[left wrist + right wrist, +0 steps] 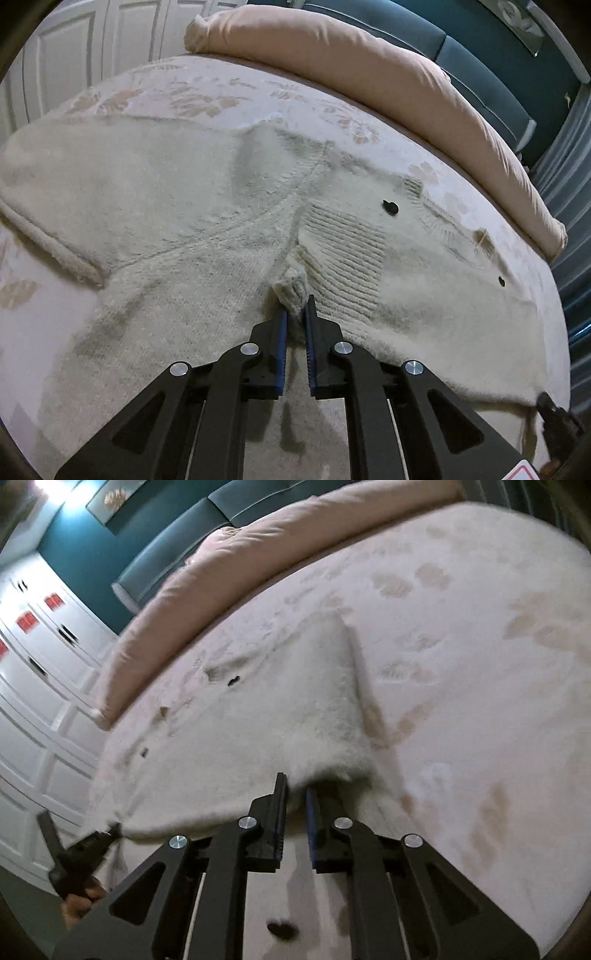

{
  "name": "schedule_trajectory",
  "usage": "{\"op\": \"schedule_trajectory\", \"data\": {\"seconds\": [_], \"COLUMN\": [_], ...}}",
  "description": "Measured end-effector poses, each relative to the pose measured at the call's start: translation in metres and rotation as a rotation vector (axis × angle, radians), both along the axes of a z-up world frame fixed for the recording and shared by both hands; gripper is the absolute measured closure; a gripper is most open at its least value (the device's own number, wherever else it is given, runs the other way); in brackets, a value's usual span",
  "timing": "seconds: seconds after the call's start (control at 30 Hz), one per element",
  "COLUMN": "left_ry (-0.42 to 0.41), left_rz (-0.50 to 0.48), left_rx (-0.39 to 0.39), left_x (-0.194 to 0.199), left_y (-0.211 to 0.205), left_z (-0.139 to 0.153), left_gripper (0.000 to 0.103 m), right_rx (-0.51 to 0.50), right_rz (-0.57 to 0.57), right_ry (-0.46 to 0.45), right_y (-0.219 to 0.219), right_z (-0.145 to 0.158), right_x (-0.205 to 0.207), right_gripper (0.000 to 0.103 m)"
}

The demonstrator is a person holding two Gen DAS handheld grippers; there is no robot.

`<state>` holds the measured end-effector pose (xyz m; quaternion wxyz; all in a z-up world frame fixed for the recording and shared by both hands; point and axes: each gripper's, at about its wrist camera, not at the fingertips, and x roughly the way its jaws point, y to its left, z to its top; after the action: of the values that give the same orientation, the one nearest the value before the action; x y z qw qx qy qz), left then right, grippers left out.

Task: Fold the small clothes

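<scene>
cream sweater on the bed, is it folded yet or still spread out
Mostly spread. The cream sweater lies flat across the bed, one sleeve out to the side; the left gripper and right gripper only pinch its near edge.

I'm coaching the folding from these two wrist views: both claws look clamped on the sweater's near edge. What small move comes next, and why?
Probably lift both claws together and carry the hem toward the pink pillow. The left claw pinches a tuft of the cream sweater, the right claw grips its edge, and the rest lies flat on the bed.
</scene>
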<state>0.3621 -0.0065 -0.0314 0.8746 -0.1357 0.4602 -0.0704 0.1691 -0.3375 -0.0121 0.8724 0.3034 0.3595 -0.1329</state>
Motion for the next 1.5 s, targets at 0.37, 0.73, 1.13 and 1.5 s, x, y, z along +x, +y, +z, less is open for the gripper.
{"op": "schedule_trajectory", "data": {"seconds": [0.37,0.73,1.13,1.5], "left_ry": [-0.018,-0.050,0.054,-0.208], "left_rz": [-0.001,0.222,0.663,0.344], "left_rx": [0.077,0.004,-0.172,-0.023], "left_x": [-0.010,-0.039,0.022,0.038], "left_y": [-0.008,0.167,0.411,0.308], "left_z": [0.000,0.037,0.017,0.122], "left_gripper": [0.087,0.040,0.042,0.097], "right_rx": [-0.250,-0.310,-0.290,-0.295], "right_rz": [0.022,0.129,0.191,0.202], "right_ry": [0.168,0.108,0.085,0.076], "right_y": [0.011,0.090,0.095,0.097], "right_z": [-0.028,-0.023,-0.036,-0.040], "right_x": [0.041,-0.022,-0.019,-0.017], "right_gripper": [0.092,0.050,0.019,0.014]}}
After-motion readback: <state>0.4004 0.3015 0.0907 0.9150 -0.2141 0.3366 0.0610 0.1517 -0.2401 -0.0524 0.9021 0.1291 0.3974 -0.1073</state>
